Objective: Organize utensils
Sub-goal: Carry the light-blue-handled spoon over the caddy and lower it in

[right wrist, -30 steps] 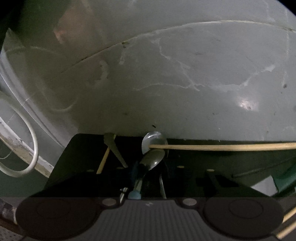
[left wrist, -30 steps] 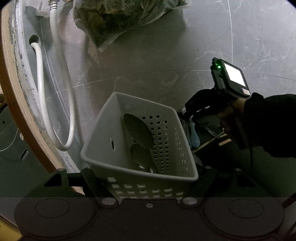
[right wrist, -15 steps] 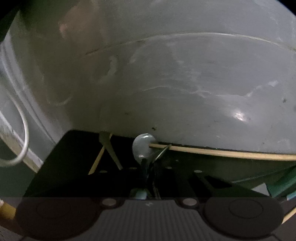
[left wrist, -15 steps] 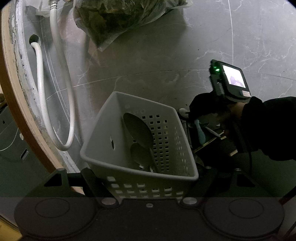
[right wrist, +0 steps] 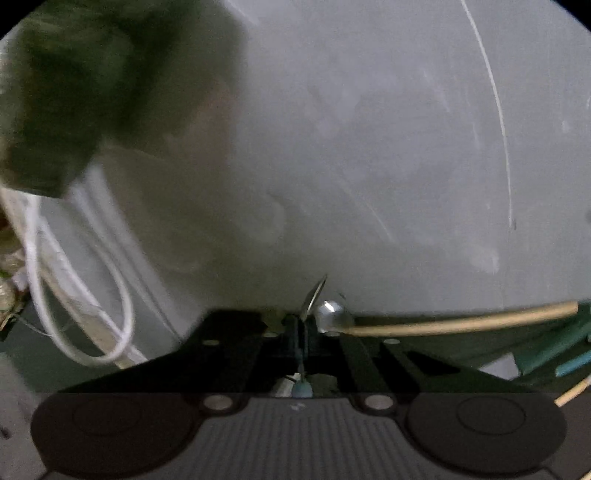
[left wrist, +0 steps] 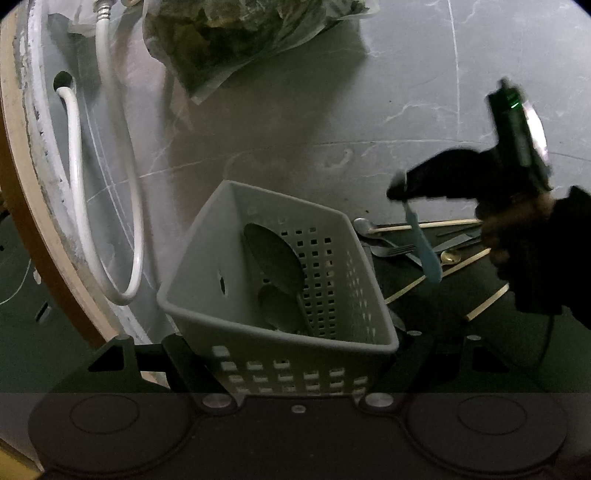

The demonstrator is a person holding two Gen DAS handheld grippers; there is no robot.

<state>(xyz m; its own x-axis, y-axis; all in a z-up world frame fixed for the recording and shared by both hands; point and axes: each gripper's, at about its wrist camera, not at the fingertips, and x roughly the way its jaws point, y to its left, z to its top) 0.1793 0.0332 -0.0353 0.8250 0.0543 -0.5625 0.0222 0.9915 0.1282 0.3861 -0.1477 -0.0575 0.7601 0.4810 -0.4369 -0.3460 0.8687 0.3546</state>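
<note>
A grey perforated basket (left wrist: 207, 306) sits between the fingers of my left gripper (left wrist: 295, 354), whose jaws are closing tighter on its walls. Two large dark spoons (left wrist: 273, 254) lie inside it. To the right, my right gripper (left wrist: 402, 188) is shut on a blue-handled spoon (left wrist: 424, 251), which hangs handle-down above the dark mat (left wrist: 424, 306). In the right wrist view the fingers (right wrist: 301, 325) pinch that spoon's neck. Its bowl (right wrist: 314, 295) sticks out in front edge-on and its blue handle end (right wrist: 301, 389) shows behind. A wooden-handled spoon (right wrist: 332, 317) lies just beyond.
On the mat lie a fork (left wrist: 391, 251), a gold spoon (left wrist: 448, 256) and wooden chopsticks (left wrist: 458, 266). A white hose (left wrist: 77, 177) loops along the round table's wooden edge (left wrist: 22, 221) at left. A bag of greens (left wrist: 240, 33) lies at the back. A dark sleeve (left wrist: 554, 258) fills the right side.
My right gripper has shut on the blue-handled spoon and lifted it off the mat, swinging up and away. The left gripper and basket have stayed put.
</note>
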